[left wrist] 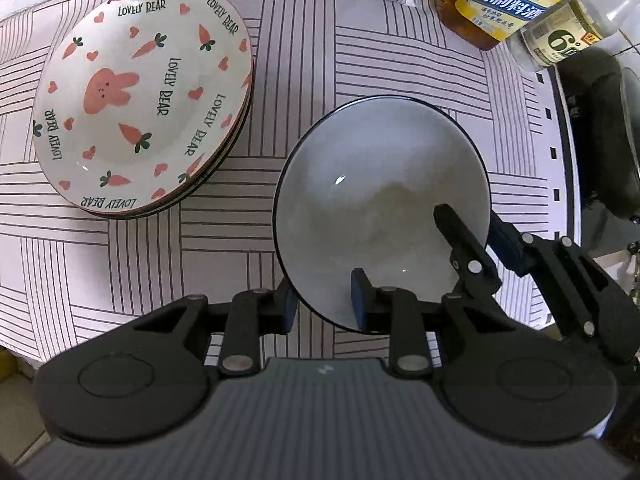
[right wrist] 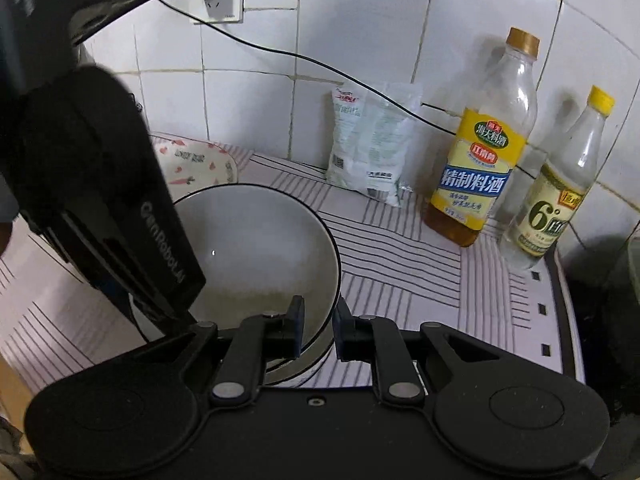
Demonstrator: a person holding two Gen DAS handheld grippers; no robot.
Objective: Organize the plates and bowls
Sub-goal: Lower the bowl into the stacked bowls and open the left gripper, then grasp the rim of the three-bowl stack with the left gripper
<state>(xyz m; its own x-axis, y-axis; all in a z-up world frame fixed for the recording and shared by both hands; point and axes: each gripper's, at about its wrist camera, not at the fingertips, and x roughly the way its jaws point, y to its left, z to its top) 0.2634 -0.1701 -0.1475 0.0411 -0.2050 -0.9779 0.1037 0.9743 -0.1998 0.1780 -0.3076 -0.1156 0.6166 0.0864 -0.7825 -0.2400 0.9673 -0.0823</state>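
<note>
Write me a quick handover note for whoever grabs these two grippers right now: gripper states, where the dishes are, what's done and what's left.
Left gripper: straddles the near rim of the white bowl with the dark rim, one finger inside, one outside; not clearly clamped.
Right gripper: straddles the same bowl's rim at another spot, jaws narrow; grip not certain.
The bowl sits between both grippers over the striped tablecloth.
Stack of Lovely Bear plates: on the cloth, to the bowl's left in the left wrist view.
Done: plates stacked.
Left: place the bowl, probably on or beside the stack. Mind the cooking wine bottle and vinegar bottle by the wall.
</note>
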